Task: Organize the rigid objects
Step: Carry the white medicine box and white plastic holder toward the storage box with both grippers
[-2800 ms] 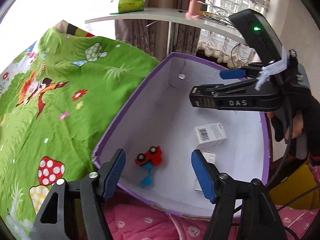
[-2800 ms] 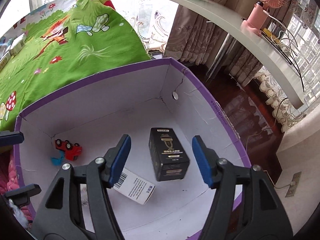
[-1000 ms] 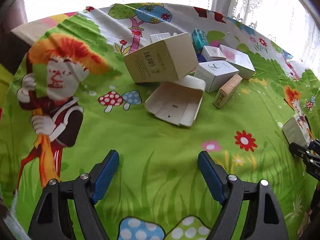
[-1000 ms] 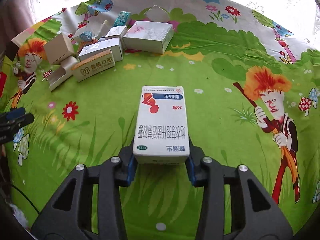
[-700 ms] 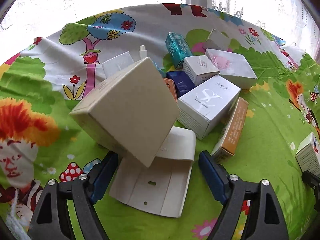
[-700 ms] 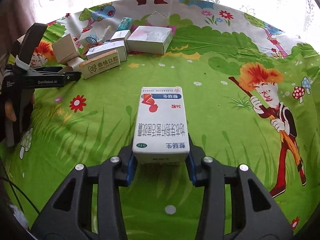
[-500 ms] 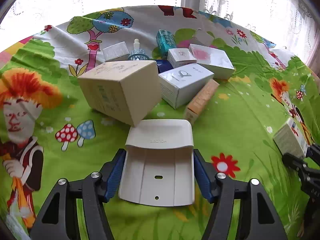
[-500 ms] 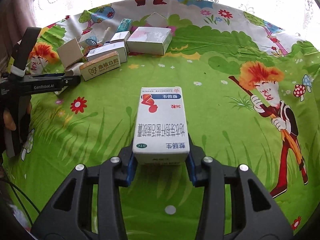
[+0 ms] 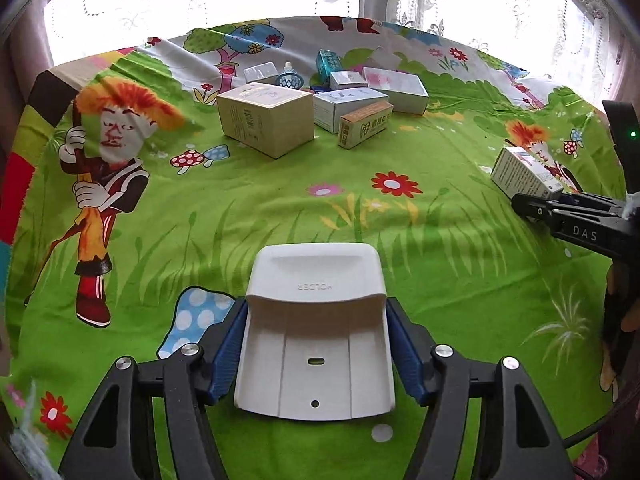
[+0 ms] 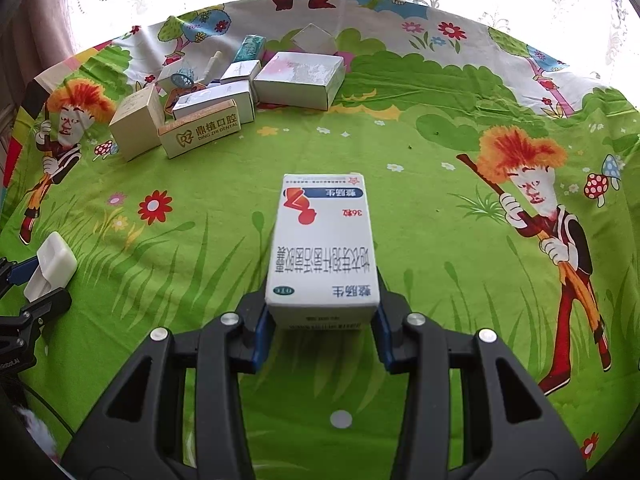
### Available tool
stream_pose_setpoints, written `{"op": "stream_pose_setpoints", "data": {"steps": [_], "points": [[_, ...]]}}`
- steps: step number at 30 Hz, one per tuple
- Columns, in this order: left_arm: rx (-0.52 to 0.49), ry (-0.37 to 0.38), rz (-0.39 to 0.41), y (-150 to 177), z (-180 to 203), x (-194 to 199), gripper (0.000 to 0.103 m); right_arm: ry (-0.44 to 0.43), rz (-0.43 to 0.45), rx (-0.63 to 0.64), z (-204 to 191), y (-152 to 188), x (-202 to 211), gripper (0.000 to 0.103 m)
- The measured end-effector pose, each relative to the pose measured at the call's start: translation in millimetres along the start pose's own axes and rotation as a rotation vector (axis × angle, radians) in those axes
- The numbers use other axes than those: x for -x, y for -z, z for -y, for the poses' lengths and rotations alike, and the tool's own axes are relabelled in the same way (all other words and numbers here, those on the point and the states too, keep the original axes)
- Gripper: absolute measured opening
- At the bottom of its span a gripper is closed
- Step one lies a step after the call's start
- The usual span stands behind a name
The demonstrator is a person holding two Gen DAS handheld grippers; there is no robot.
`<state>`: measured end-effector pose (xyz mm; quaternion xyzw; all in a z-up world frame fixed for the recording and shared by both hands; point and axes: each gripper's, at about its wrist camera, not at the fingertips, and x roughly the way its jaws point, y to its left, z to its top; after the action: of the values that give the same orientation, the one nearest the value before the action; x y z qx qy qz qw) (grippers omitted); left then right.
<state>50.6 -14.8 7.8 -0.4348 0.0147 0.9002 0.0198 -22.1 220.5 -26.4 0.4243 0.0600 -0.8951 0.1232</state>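
White holder (image 9: 316, 336) now off the cloth, clamped between left fingers (image 9: 228, 348); medicine box (image 10: 324, 240) label only right-view, right fingers (image 10: 262, 336) gripping.

The left gripper (image 9: 316, 344) pointed steeply downward, its 2 blue pads (image 9: 228, 344) pressed against a white holder (image 9: 316, 332) after just closing. The right gripper (image 10: 322, 320) also angled down, its pads clamped on a medicine box (image 10: 323, 240).
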Motion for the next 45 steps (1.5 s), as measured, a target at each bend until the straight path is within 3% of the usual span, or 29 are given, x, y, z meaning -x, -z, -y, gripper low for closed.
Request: {"op": "stream_pose_setpoints", "data": {"steps": [3, 5, 7, 10, 12, 20, 25, 28, 36, 45], "points": [[0.016, -0.010, -0.006, 2, -3, 0, 0.073, -0.007, -0.001, -0.003, 0, 0, 0, 0.047], [0.040, -0.028, -0.017, 2, -7, -2, 0.084, -0.007, -0.001, -0.001, -1, 0, 0, 0.047], [0.047, -0.022, -0.018, 2, -9, -2, 0.084, -0.006, 0.000, 0.000, -1, 0, 0, 0.048], [0.038, -0.018, -0.009, 4, -7, -1, 0.080, -0.006, 0.000, 0.001, -1, 0, 0, 0.047], [0.026, -0.011, 0.013, 6, -5, 3, 0.064, -0.005, 0.000, -0.002, -1, 0, 0, 0.046], [0.035, 0.001, 0.017, 5, -7, 4, 0.064, -0.039, 0.001, -0.022, 5, -1, -1, 0.048], [0.052, 0.019, 0.022, 6, -9, 6, 0.064, 0.004, 0.003, 0.019, -4, 0, 0, 0.045], [0.053, 0.022, 0.021, 5, -10, 6, 0.064, -0.032, -0.012, 0.036, -13, 4, 7, 0.044], [0.057, 0.025, 0.024, 5, -11, 6, 0.064, -0.045, -0.001, 0.186, -83, 49, 47, 0.044], [0.055, 0.026, 0.021, 6, -11, 7, 0.064, -0.093, -0.011, 0.162, -103, 92, 82, 0.044]]}}
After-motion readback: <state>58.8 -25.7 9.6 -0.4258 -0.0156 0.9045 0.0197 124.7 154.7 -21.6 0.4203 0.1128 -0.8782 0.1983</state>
